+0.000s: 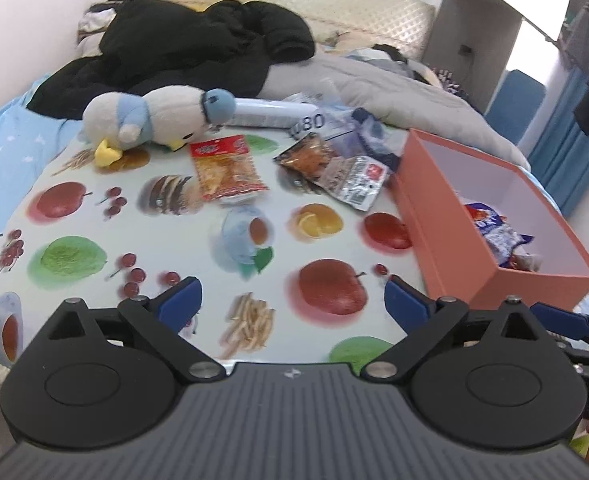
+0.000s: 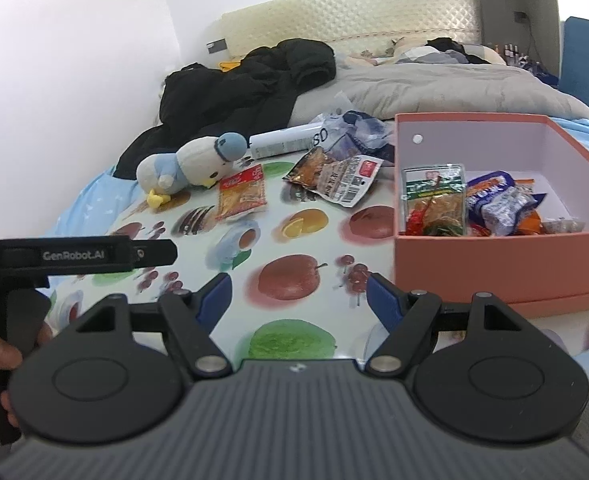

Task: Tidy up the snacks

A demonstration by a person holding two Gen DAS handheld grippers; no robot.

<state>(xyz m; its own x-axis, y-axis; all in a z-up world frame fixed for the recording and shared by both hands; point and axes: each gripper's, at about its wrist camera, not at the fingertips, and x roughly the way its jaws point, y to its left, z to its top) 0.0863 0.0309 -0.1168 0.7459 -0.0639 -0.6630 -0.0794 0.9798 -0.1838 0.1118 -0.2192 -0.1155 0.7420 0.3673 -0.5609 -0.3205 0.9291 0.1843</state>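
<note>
Left wrist view: left gripper (image 1: pixel 292 300) low over the fruit-print cloth (image 1: pixel 74 216), jaws spread wide, nothing between the blue pads. Ahead, clear cloth up to a red-and-orange snack packet (image 1: pixel 226 170), lying flat and alone. Right of it, a brown-and-silver snack packet (image 1: pixel 332 170), its far end against crumpled blue wrapping (image 1: pixel 368 128). Orange box (image 1: pixel 454 236) at the right edge of the cloth, open on top, near corner just beside the right pad; wrapped snacks (image 1: pixel 494 232) against its near wall. Plush duck (image 1: pixel 154 118) at the far left edge of the cloth, a white tube (image 1: pixel 274 112) behind it, black jacket (image 1: pixel 190 48) and grey blanket (image 1: pixel 394 88) beyond.

Right wrist view: right gripper (image 2: pixel 296 300) also apart, empty, above printed apples. Orange box (image 2: pixel 494 264) directly right of the right pad, near wall towards the camera, a green-topped packet (image 2: pixel 434 200) upright in its left corner, blue and orange wrappers (image 2: pixel 502 200) beside it. Both loose packets (image 2: pixel 242 192) (image 2: pixel 334 178) well ahead, open cloth between. Black strapped handle (image 2: pixel 86 256) and a hand (image 2: pixel 2 348) at the left edge.
</note>
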